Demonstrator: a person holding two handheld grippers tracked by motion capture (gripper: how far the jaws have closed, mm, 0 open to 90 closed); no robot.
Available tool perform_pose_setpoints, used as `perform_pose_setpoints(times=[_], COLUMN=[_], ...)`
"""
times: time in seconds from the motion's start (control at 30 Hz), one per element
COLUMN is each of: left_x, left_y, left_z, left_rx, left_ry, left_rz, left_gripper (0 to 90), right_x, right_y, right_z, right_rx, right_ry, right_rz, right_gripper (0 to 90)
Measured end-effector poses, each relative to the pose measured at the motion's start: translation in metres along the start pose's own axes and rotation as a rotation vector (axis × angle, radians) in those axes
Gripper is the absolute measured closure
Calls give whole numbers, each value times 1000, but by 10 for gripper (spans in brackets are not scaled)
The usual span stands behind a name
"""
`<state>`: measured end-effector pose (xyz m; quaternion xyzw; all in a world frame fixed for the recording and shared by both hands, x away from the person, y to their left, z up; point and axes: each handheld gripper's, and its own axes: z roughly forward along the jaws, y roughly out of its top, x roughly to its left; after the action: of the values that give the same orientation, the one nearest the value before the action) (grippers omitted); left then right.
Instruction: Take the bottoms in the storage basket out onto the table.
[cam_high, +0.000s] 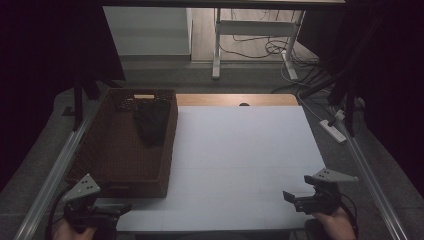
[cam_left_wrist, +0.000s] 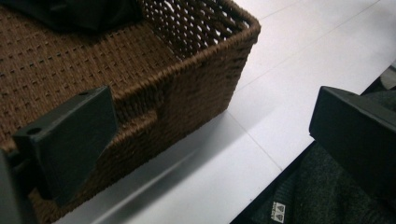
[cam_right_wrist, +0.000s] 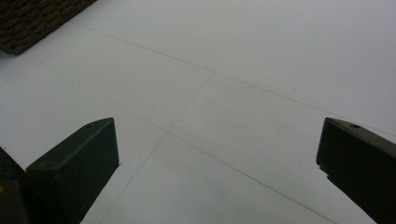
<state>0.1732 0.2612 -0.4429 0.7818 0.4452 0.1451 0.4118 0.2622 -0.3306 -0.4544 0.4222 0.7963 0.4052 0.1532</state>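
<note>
- Tabletop, white, carries everything; most of its surface lies bare.
- Basket, brown wicker, runs along the tabletop's left edge, its near corner just beside the left gripper.
- Dark cloth lies inside the basket toward its far right corner, partly draped against the wall.
- Left gripper sits at the near left corner, jaws spread wide, holding nothing.
- Right gripper sits near the near right corner, jaws likewise wide and empty.
- Risk, as I judge it: reaching for the cloth from here, the left jaw could catch the basket's rim and drag the basket.
</note>
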Motion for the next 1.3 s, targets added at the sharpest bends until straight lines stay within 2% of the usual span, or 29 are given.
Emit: perform_pose_setpoints(times=[0.1,0.3,0.43,0.6,0.83,1.1,1.3], left_x=[2,5,8,11,14,19,24], left_y=[4,13,19,27,37,48,56], left_z=[2,5,6,9,16,25,32], left_rx=[-1,-12,-30,-26,-16,5,9], left_ry=[-12,-9,-21,-17,-36,-44,-67], left_rz=[5,24,14,32,33,59,51], left_gripper=[6,6,6,8,10,3,0], right_x=[1,1,1,1,1,1,1], right_y=[0,0,0,0,0,0,1], right_z=[0,1,1,1,1,1,2], right_rx=[4,10,10,13,14,16,18], right_ry=[0,2,2,2,4,8,11], right_rz=[-6,-11,-11,-12,-12,-11,-10], right_gripper=[0,0,0,0,0,0,0])
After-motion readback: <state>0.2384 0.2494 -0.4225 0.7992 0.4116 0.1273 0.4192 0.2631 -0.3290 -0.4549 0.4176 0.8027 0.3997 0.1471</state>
